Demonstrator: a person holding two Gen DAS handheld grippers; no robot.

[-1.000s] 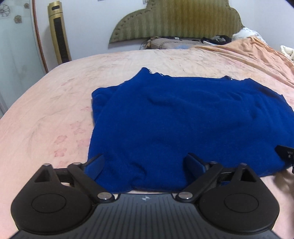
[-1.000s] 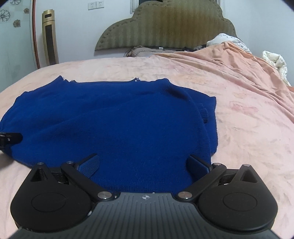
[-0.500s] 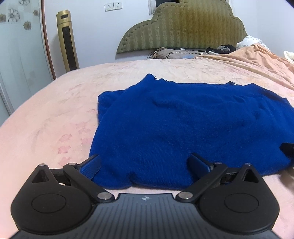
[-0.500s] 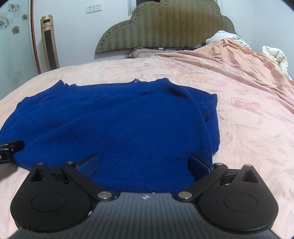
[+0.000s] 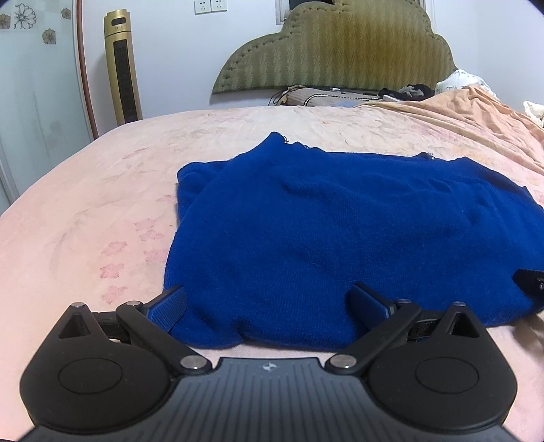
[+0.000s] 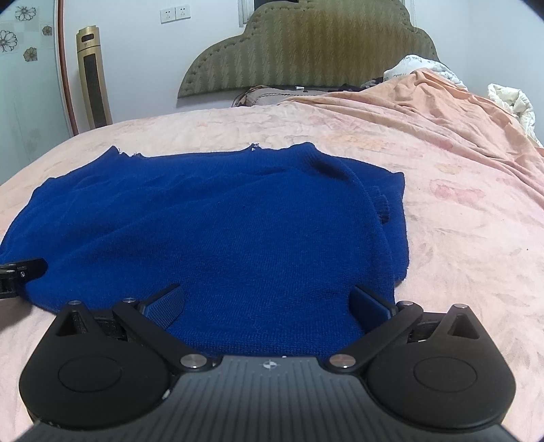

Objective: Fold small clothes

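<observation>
left wrist view, nearest: the left gripper (image 5: pixel 268 304) sits low over the near hem of the blue sweater (image 5: pixel 340 231), its two blue-padded fingers (image 5: pixel 170 307) spread wide apart with nothing clamped between them; the hem lies in the gap below them.
right wrist view, nearest: the right gripper (image 6: pixel 267 304) is placed the same way at the near hem of the blue sweater (image 6: pixel 221 221), fingers (image 6: pixel 165 304) wide apart, gripping nothing.
each gripper seen from the other: a black tip of the right gripper shows at the right edge of the left view, against the sweater's edge; a black part of the left gripper shows at the left edge of the right view, also at the sweater's edge.
sweater: lies flat on the pink floral bedspread (image 5: pixel 85 221), spread sideways across the bed, a few soft wrinkles in the knit; in the left view a sleeve looks folded under along the left side, in the right view a sleeve cuff peeks out along the right side.
bedspread beyond: pink floral bedspread (image 6: pixel 459 238) runs on past the sweater's far edge; a peach blanket (image 6: pixel 425 102) is bunched at the far right.
far end: a pillow (image 5: pixel 319 97) rests below the olive padded headboard (image 5: pixel 340 51), with a white quilt (image 6: pixel 510 102) at the right.
far wall: a gold tower fan (image 5: pixel 122 68) stands at the left, and wall sockets (image 6: pixel 175 14) sit high on the white wall.
</observation>
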